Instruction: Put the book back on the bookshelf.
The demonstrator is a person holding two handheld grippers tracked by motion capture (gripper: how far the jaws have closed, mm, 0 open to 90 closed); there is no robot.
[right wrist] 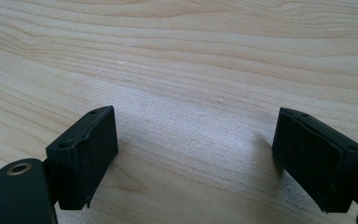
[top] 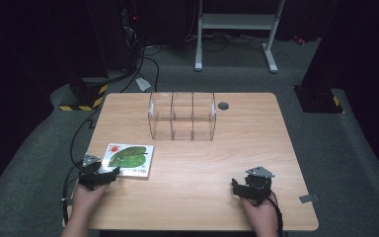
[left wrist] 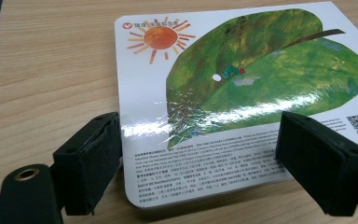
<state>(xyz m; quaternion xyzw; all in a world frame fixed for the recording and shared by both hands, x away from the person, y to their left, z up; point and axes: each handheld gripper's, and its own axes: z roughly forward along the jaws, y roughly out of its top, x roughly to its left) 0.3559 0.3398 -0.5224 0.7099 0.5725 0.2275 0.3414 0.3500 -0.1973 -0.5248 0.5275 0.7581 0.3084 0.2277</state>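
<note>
Jaws, left gripper (left wrist: 200,163): spread wide, straddling the near edge of the picture book (left wrist: 242,93); nothing clamped, likely set for a grasp.
Jaws, right gripper (right wrist: 196,158): spread, empty, over bare table (right wrist: 191,56).
Book position: flat, near-left on table, well short of the clear divided organizer (top: 182,116).
Hand pose: both forearms low at the near edge, grippers pointed forward.

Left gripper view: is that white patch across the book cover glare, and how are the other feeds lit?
Left gripper view: yes, glare streaks the glossy book mid-cover; small print stays legible. Right gripper view: soft shadows under the open right claw, wood grain sharp. High view: table evenly lit, surroundings dark, clear organiser faint.
</note>
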